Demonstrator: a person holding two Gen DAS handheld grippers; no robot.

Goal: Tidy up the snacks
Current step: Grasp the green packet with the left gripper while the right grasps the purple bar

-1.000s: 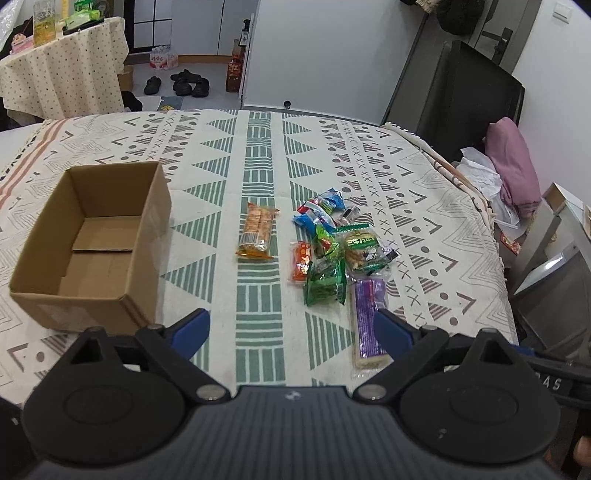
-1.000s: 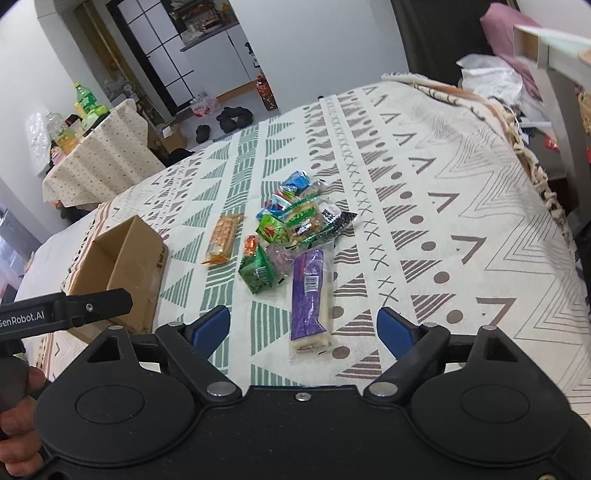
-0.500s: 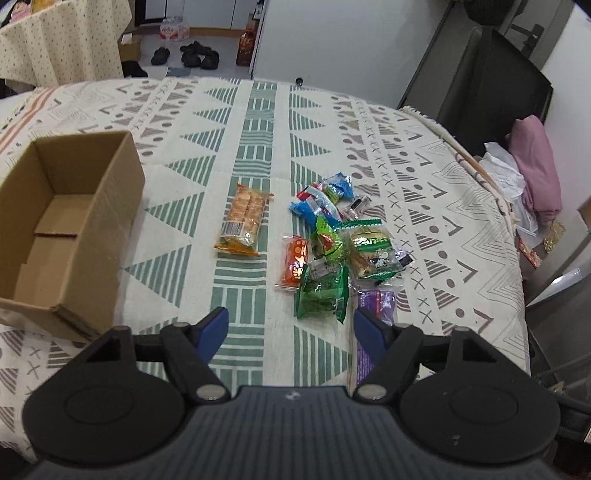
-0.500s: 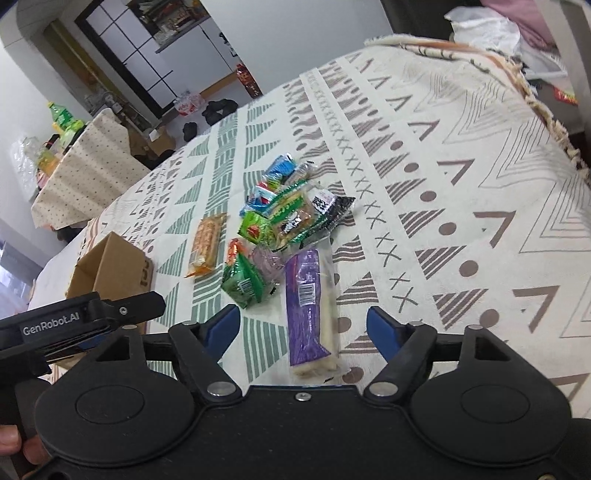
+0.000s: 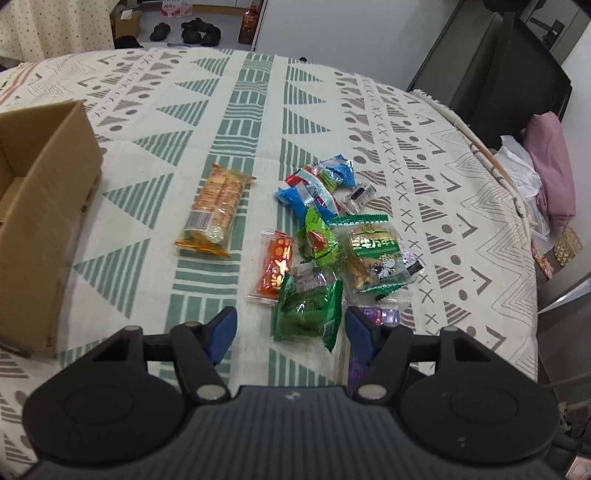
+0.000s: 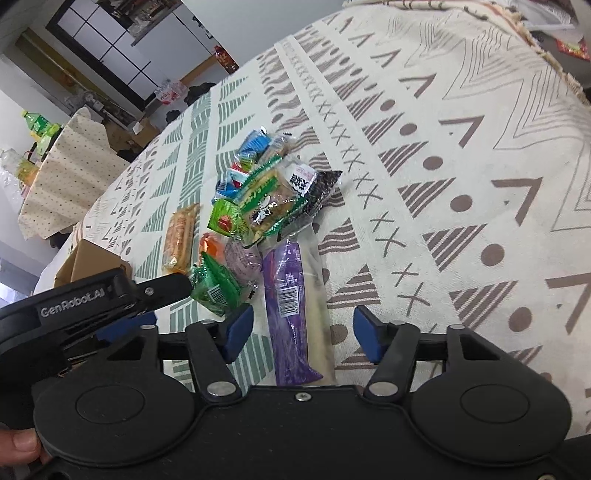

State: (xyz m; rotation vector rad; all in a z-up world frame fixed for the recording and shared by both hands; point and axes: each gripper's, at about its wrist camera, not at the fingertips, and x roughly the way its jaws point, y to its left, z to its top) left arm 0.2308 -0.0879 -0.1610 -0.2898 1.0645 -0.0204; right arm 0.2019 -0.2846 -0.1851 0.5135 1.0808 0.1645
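Left wrist: left gripper (image 5: 291, 328) closing, roughly half open, pads clear of the dark green packet (image 5: 306, 312) lying between them – right of the cardboard box (image 5: 48, 206).

Right wrist: right gripper (image 6: 303, 326) closing, half open, empty, astride the purple bar (image 6: 290, 310), long axis running away.

A cream cloth printed with green and grey triangles (image 5: 258, 122) is covering the bed. Beyond its far edge, black shoes (image 5: 192, 29) are lying on the pale floor; a black chair (image 5: 498, 81) is standing beside it.
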